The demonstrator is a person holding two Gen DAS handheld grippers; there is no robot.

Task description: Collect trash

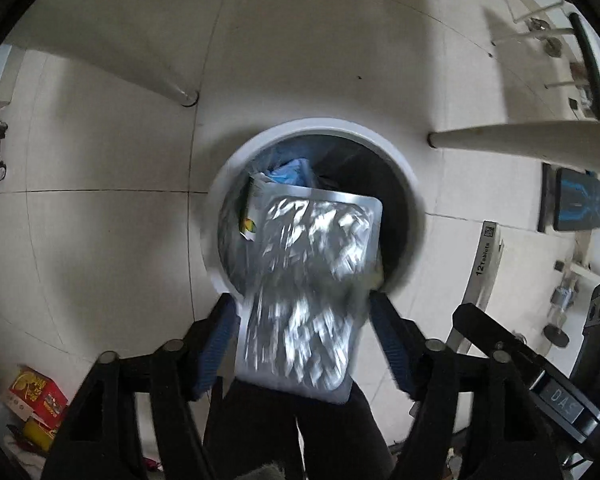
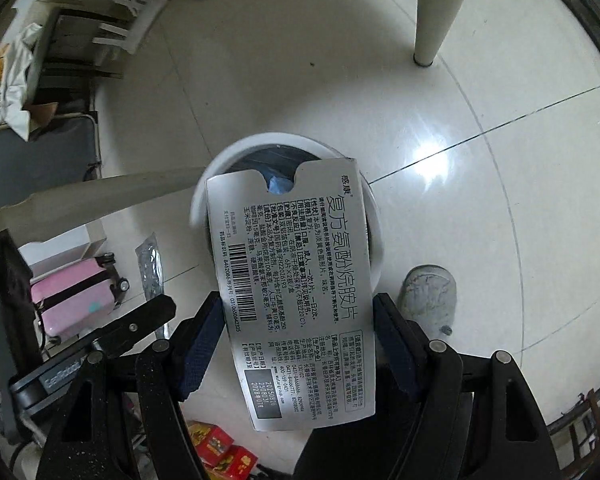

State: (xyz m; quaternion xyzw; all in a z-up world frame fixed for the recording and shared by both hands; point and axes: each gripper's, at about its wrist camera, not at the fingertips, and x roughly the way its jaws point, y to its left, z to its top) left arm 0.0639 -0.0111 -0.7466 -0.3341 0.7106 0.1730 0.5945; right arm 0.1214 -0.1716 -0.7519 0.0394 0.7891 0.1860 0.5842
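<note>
So both grippers are pointing down at the floor here. In the left wrist view, the left gripper [image 1: 302,306] has its two black fingers with ribbed blue pads [image 1: 216,348] spread apart, and a crinkly silver foil pouch [image 1: 308,292] sits between them. It's motion-blurred, shiny, rectangular with rounded corners. Its edges are right at the pads, but I honestly can't tell if they're pinching it or it's slipping free. The pouch's far end hangs over the round white plastic trash bin [image 1: 400,168], which has a dark liner and some blue crumpled stuff and a bit of printed packaging inside.

Right wrist view: the right gripper [image 2: 298,320] is clamped on a flat silver-grey cardboard medicine box sleeve [image 2: 292,280], matte, covered in black Chinese print with a barcode along the left edge and a half-round thumb notch at the far end. The blue pads [image 2: 202,344] press on both long edges. The sleeve's far end is over the same white bin [image 2: 374,216].

Beside the bin on the right there's a dusty grey shoe toe [image 2: 430,292]. Further out it's glossy cream floor tiles [image 2: 480,200] and a white tapered table leg [image 2: 440,12]. Off to the left, a pink hard-shell suitcase [image 2: 76,296], and near the bottom some red printed cartons [image 2: 224,452].
</note>
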